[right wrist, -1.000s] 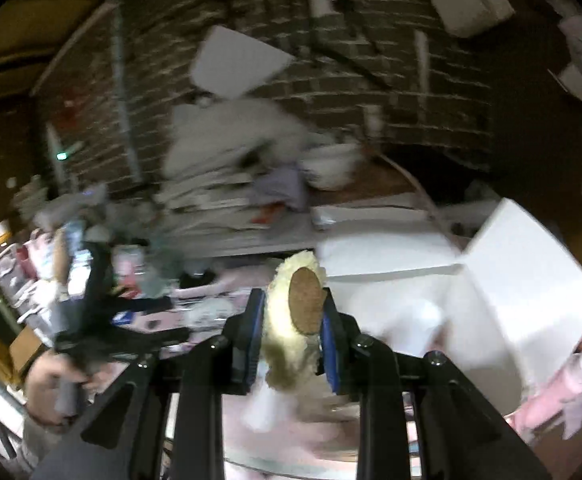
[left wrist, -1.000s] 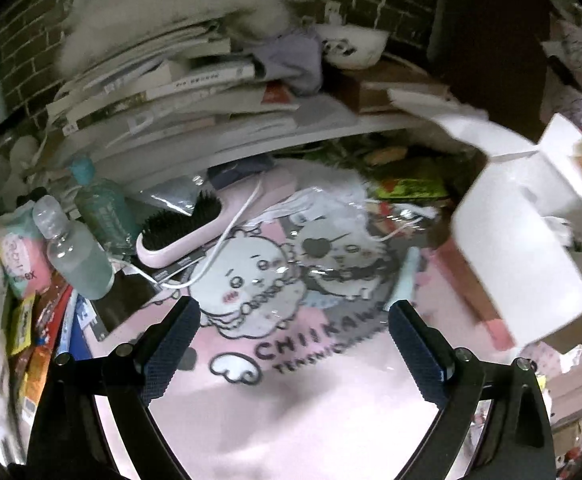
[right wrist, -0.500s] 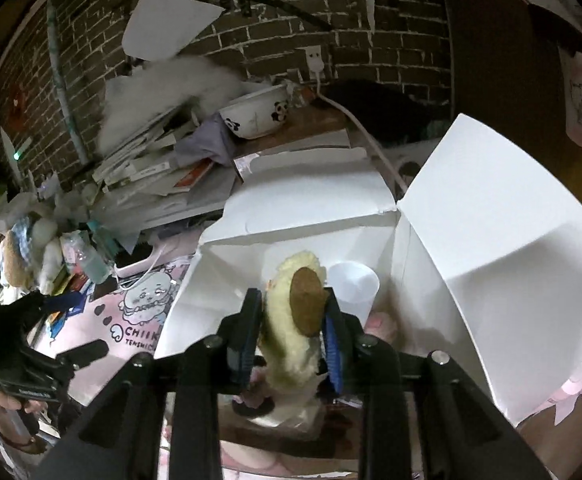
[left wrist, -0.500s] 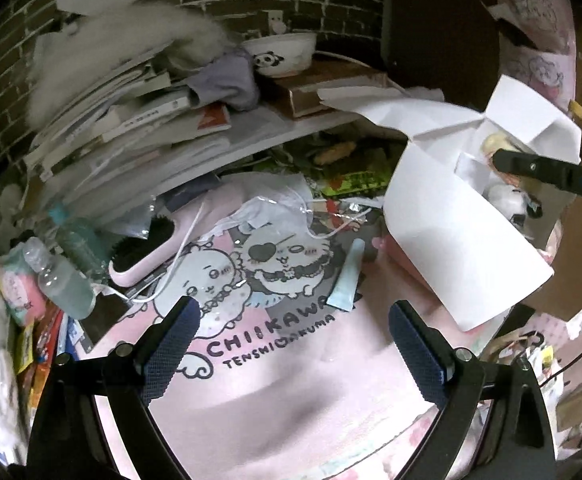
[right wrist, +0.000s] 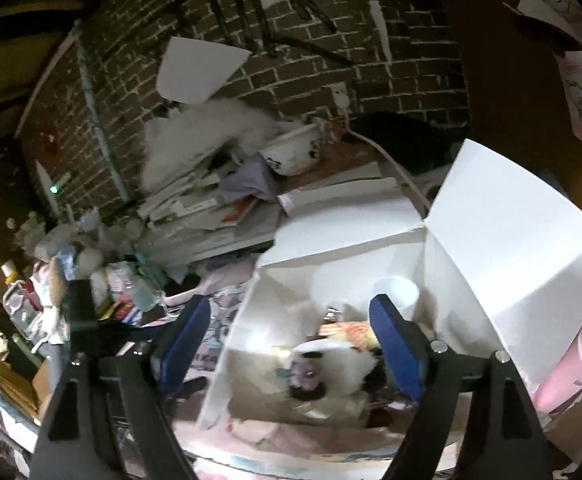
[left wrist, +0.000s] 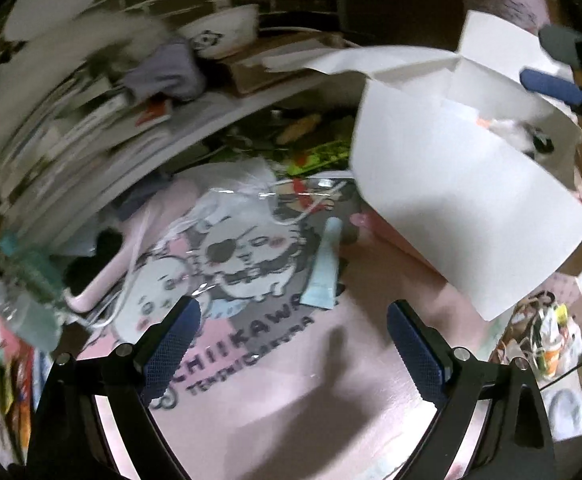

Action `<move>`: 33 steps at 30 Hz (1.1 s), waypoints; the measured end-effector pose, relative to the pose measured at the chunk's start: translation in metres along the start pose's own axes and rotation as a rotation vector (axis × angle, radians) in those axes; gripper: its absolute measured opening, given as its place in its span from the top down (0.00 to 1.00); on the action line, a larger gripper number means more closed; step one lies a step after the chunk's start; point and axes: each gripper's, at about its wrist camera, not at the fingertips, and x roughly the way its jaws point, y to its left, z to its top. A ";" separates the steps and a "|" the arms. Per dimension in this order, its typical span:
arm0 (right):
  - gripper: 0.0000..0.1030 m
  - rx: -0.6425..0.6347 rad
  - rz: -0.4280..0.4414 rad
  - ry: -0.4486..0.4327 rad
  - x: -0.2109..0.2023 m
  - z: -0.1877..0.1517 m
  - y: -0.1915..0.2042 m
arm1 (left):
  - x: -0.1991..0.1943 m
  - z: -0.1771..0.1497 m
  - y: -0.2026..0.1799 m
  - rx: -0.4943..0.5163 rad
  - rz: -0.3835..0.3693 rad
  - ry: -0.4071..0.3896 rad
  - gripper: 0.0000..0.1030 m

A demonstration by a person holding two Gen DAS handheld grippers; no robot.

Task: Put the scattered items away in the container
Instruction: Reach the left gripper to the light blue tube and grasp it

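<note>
The white cardboard box [right wrist: 511, 248] stands with its flaps up, and my right gripper [right wrist: 289, 340] hangs over its open top. Its jaws are opening and nothing is between the blue pads [right wrist: 395, 340]. Below them, inside the box, lie soft toys [right wrist: 331, 364] and a white cup [right wrist: 397, 294]. My left gripper [left wrist: 295, 344] is open and empty above the pink printed mat [left wrist: 311, 392]. A pale blue tube [left wrist: 323, 268] lies on the mat just beyond its fingertips. The box [left wrist: 459, 200] stands to the right there, with a pad of the right gripper [left wrist: 551, 86] over it.
A pink hairbrush [left wrist: 103, 276] with a white cable and clear bottles [left wrist: 31, 280] lie at the mat's left. Stacked books [left wrist: 91, 120], a grey cloth and a panda bowl [left wrist: 223, 32] crowd the back by the brick wall [right wrist: 291, 60]. Pink bottles [right wrist: 571, 364] stand right of the box.
The right gripper came over the box, opened and let go of the yellow plush toy, which is gone from between its pads. The left gripper moved right and lower over the mat, rolling as it went.
</note>
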 end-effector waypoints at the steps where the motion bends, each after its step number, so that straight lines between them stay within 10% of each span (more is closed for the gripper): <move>1: 0.23 -0.003 0.006 -0.001 -0.001 -0.001 0.001 | 0.003 0.000 -0.002 0.011 -0.008 -0.004 0.13; 16: 0.22 0.040 0.059 -0.003 -0.010 -0.005 -0.010 | 0.065 0.026 -0.007 0.055 -0.082 0.122 0.75; 33: 0.22 0.052 0.086 0.022 -0.005 -0.008 -0.010 | 0.049 0.021 0.049 -0.059 -0.112 0.080 0.59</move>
